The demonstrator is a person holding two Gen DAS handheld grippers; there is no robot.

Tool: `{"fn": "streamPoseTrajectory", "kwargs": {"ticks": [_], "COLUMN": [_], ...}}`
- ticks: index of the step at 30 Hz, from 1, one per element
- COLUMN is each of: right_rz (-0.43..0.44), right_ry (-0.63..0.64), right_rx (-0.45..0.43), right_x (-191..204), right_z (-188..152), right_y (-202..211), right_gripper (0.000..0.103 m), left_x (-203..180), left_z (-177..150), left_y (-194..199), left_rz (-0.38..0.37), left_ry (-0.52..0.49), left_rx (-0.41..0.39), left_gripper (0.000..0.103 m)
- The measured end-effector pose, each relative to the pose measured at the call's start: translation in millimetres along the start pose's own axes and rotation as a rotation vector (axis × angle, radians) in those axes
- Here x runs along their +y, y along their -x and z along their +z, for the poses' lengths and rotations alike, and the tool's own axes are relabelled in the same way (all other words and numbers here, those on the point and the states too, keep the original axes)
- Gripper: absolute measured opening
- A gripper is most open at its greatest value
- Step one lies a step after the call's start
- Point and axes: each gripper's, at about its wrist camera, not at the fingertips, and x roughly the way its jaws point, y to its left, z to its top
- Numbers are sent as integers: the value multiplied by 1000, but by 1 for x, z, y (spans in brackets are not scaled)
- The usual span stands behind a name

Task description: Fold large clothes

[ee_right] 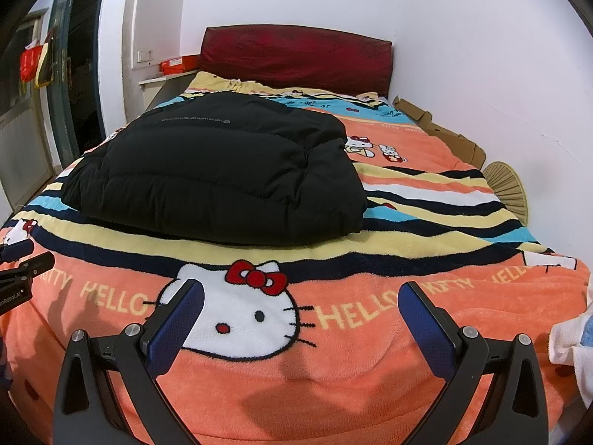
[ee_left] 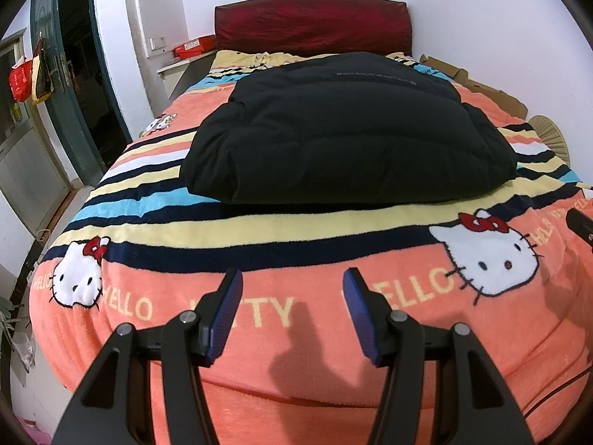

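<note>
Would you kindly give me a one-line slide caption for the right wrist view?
Open right gripper poised over the blanket, folded black jacket lying beyond.

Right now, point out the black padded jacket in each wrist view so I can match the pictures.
Left wrist view: the black padded jacket lies folded at centre frame, beyond the open left gripper.
Right wrist view: the jacket sits left of centre, beyond the open right gripper.
Shared landmark: the dark red headboard at the bed's far end.
</note>
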Motion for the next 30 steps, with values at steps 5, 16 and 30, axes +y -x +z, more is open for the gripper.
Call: {"fn": "streamPoseTrajectory", "kwargs": {"ticks": [5, 16, 30], "right_rz": [0, 0, 0], "right_ry": [2, 1, 4], "right_rx": [1, 1, 3], "right_x": [0, 0, -1], "right_z": [0, 0, -1], "right_y": [0, 0, -1], "right_gripper": [103, 103, 103], "left_x": [-1, -2, -4], "left_z": [0, -2, -3], "left_y": [0, -1, -1], "left_rz": [0, -5, -6], "left_ry": [-1, -6, -9], "left_rx": [2, 5, 6], "left_gripper": [54, 54, 54]}}
